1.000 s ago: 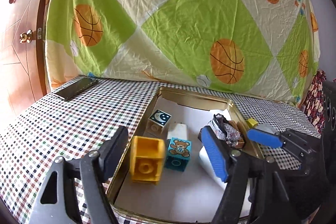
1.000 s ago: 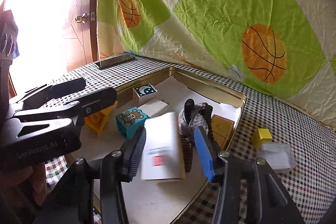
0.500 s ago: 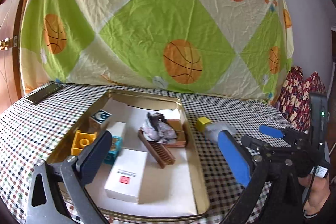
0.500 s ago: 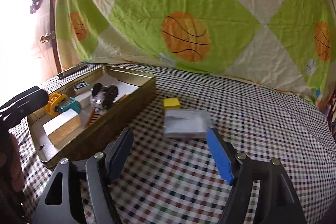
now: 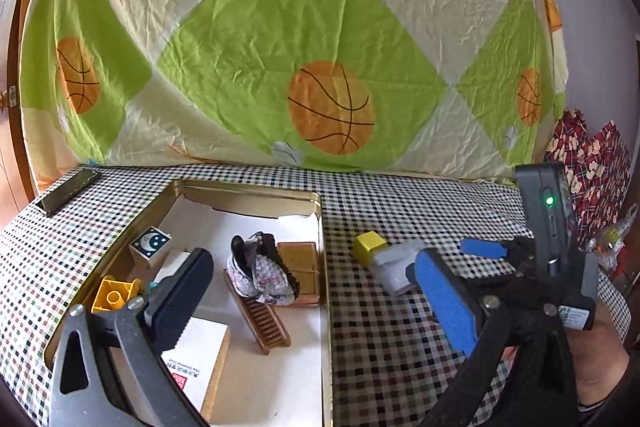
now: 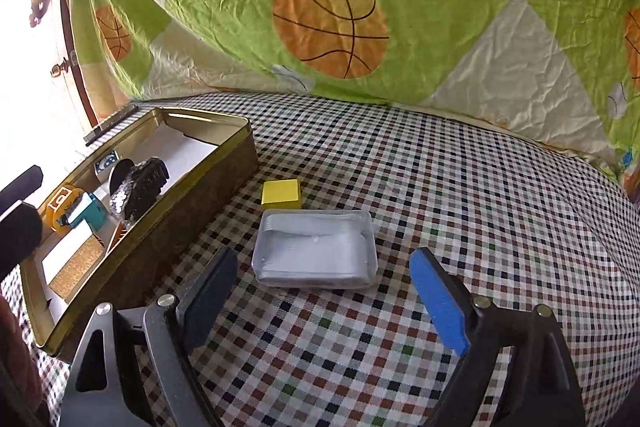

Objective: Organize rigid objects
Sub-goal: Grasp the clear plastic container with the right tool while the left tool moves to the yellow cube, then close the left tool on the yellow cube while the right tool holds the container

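A gold tin tray (image 5: 248,187) (image 6: 208,195) on the checked table holds a moon block (image 5: 150,241), a yellow brick (image 5: 112,293), a white box (image 5: 200,355), a brown comb (image 5: 262,321), a patterned hair clip (image 5: 260,273) and a cork box (image 5: 298,261). On the cloth right of the tray lie a yellow cube (image 6: 281,193) (image 5: 368,245) and a clear plastic box (image 6: 316,251) (image 5: 396,263). My left gripper (image 5: 308,301) hangs open and empty above the tray's near end. My right gripper (image 6: 320,301) is just short of the clear box, jaws opening, nothing between them.
A dark phone (image 5: 66,189) lies at the table's far left corner. A basketball-print sheet (image 5: 320,47) hangs along the back edge. A wooden door (image 6: 44,59) stands at the left. A patterned bag (image 5: 584,147) sits at the far right.
The left gripper let go of the yellow brick, opened wide and drew back. The right gripper released the white box in the tray, swung right over the cloth to the clear box, and widened.
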`<action>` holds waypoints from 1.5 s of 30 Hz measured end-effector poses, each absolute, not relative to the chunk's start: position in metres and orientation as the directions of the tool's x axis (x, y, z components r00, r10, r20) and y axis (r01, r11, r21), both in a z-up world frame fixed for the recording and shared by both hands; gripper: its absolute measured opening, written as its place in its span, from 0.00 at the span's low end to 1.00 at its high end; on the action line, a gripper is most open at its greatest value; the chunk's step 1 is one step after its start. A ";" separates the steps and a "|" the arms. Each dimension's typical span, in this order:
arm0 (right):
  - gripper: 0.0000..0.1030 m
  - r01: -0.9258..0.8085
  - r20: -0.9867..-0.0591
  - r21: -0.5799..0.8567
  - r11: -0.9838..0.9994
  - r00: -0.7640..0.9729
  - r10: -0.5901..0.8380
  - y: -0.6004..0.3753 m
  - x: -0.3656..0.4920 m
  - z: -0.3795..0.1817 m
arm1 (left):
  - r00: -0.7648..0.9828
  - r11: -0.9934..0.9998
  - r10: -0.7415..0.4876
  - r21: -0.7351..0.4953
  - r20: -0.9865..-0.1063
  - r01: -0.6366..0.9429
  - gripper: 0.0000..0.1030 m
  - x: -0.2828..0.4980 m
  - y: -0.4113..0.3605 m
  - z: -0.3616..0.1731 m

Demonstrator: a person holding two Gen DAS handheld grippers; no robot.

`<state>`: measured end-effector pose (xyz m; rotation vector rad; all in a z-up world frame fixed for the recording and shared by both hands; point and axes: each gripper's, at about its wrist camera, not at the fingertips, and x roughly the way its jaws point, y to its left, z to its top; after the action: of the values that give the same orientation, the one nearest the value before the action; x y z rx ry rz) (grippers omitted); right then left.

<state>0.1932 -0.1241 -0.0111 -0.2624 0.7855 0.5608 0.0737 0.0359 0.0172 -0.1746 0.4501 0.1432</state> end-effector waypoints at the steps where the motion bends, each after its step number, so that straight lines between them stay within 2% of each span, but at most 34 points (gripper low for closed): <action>1: 0.87 -0.569 -0.739 -0.016 0.822 0.560 0.373 -0.120 0.198 -0.015 | 0.887 0.973 0.102 -0.139 -0.451 -0.183 0.99 0.076 0.038 0.017; 10: 0.87 -0.574 -0.812 0.026 0.818 0.465 0.352 -0.111 0.229 -0.041 | 0.841 0.967 0.105 -0.143 -0.531 -0.211 0.99 0.107 0.037 0.021; 11: 0.82 -0.571 -0.813 0.044 0.820 0.456 0.361 -0.113 0.231 -0.041 | 0.836 0.966 0.111 -0.138 -0.537 -0.217 0.99 0.111 0.035 0.021; 12: 0.79 -0.566 -0.812 0.050 0.823 0.456 0.363 -0.116 0.232 -0.041 | 0.833 0.966 0.112 -0.136 -0.542 -0.218 0.99 0.115 0.032 0.022; 20: 0.79 -0.461 -0.790 -0.047 0.886 0.560 0.250 -0.154 0.242 -0.034 | 0.820 0.981 0.101 -0.081 -0.564 -0.176 0.99 0.147 -0.007 0.019; 26: 0.79 -0.382 -0.804 0.036 0.924 0.537 0.254 -0.193 0.257 -0.035 | 0.807 0.992 0.084 -0.024 -0.585 -0.121 0.99 0.171 -0.036 0.008; 30: 0.79 -0.338 -0.802 0.060 0.939 0.544 0.247 -0.211 0.261 -0.034 | 0.786 0.994 0.069 -0.025 -0.615 -0.106 0.90 0.192 -0.039 -0.001; 32: 0.79 -0.321 -0.802 0.061 0.945 0.547 0.238 -0.217 0.262 -0.034 | 0.767 0.994 0.040 -0.050 -0.641 -0.094 0.78 0.202 -0.037 -0.007; 35: 0.79 -0.309 -0.803 0.063 0.949 0.548 0.232 -0.221 0.262 -0.034 | 0.745 0.993 0.015 -0.077 -0.667 -0.088 0.68 0.211 -0.036 -0.015; 45: 0.79 -0.308 -0.803 0.072 0.949 0.547 0.238 -0.220 0.263 -0.034 | 0.707 0.992 0.018 -0.078 -0.707 -0.103 0.66 0.234 -0.037 -0.031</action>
<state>0.2631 -0.2195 -0.0341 -0.0811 0.9384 0.3245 0.2337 -0.0373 -0.0308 -0.1147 0.7835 0.0673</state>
